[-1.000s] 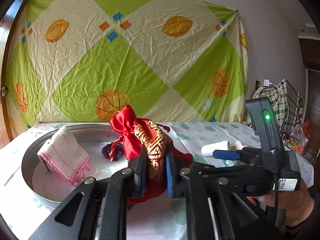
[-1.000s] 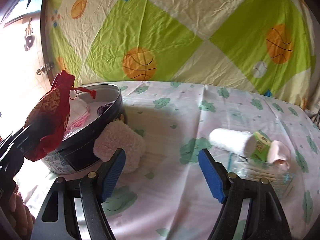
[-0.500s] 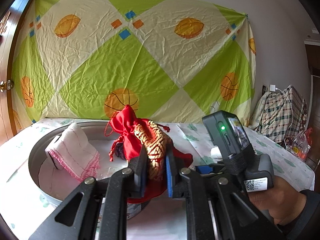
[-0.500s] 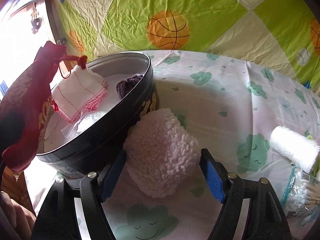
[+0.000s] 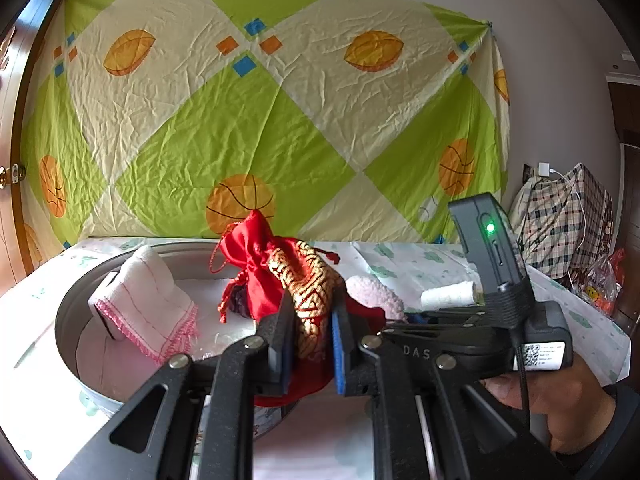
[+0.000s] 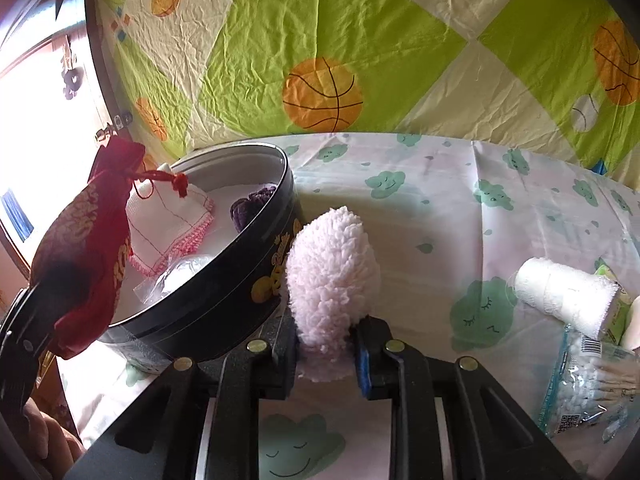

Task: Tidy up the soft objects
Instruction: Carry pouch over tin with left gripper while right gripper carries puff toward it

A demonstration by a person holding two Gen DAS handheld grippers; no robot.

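Note:
My left gripper is shut on a red and gold drawstring pouch and holds it over the near rim of the round metal tin. The pouch also shows at the left of the right wrist view. My right gripper is shut on a fluffy pink sock, upright beside the tin's black wall; the sock also shows in the left wrist view. Inside the tin lie a white cloth with pink trim, a purple item and a clear plastic bag.
A white rolled cloth and a bag of cotton swabs lie on the right of the cloud-print tablecloth. A patterned sheet hangs behind. A plaid bag stands at the far right.
My right gripper moved left to the pink sock, closed on it and raised it upright beside the tin. My left gripper kept its hold on the pouch over the tin.

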